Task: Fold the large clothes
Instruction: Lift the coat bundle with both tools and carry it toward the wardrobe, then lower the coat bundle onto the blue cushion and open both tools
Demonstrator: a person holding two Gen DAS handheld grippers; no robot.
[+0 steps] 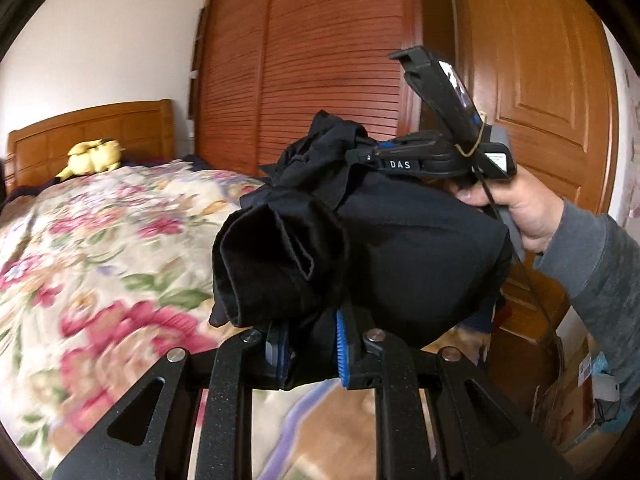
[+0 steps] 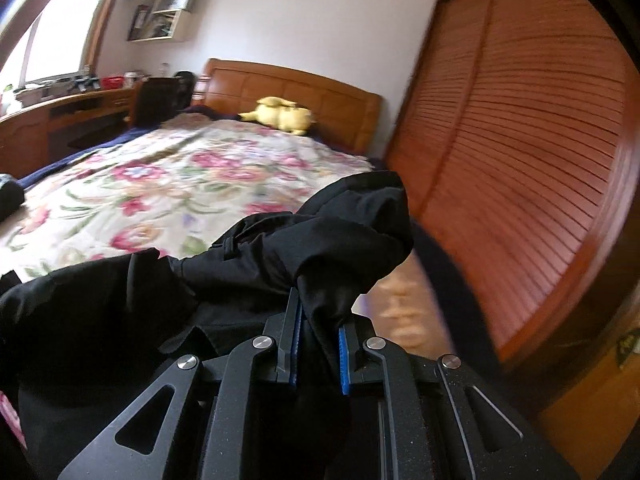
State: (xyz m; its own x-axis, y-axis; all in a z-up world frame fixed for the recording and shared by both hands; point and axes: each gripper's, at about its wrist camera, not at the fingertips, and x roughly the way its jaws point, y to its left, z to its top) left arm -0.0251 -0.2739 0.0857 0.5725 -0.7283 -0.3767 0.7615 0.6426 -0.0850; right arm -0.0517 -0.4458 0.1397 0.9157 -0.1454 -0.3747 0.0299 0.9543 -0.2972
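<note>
Soft daylight fills the room, coming from the window [image 2: 44, 40] at the upper left of the right wrist view, where it blows out white. The floral bedspread [image 1: 100, 240] smears with motion blur at lower left, and the slatted wardrobe [image 2: 520, 160] streaks too. Fisheye bends every edge; corners go black.

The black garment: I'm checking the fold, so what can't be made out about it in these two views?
- Left wrist view: the black garment is bunched between the left hand-held gripper and right hand-held gripper; its type stays unclear.
- Right wrist view: its lower part runs off the left edge.
- Both views: motion blur smears the floral bedspread.
</note>
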